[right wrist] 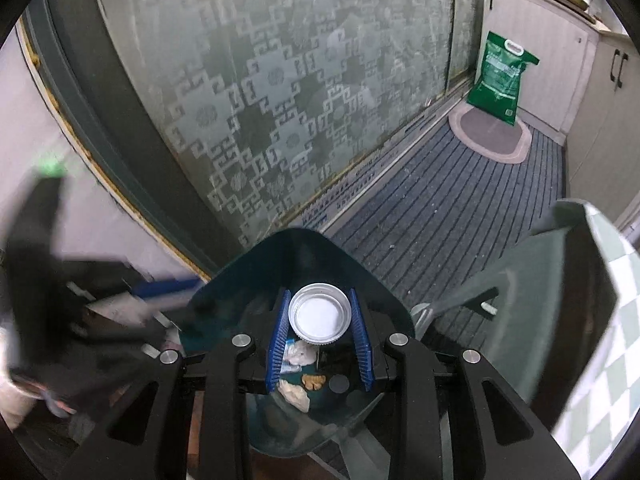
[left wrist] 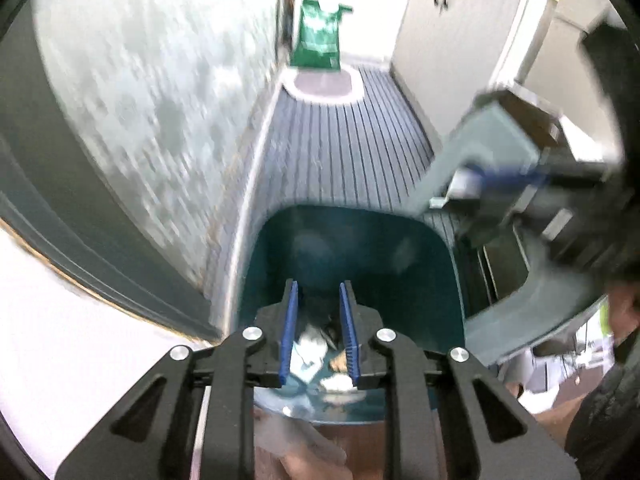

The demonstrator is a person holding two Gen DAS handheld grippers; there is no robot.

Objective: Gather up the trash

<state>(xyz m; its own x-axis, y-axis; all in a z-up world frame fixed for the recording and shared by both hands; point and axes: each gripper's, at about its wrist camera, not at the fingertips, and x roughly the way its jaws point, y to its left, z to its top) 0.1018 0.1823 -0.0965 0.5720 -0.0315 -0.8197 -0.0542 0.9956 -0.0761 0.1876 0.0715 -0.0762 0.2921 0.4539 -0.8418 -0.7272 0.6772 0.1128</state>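
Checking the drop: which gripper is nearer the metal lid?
Right. The right gripper holds the metal lid between its pads above the bin; the left gripper, empty, is off to the side.

A dark teal plastic bin, a green printed sack, grey striped floor matting, and frosted glass door with a geometric key pattern.

On my left claw I see black plastic linkage arms with triangular cut-outs, four round silver pivot screws, and two ribbed blue pads set on black fingers. My right claw is built the same: black arms, four silver screws, ribbed blue pads. In the left view its body shows blurred, grey-blue with a blue strip. A dark sleeve edges the lower right.
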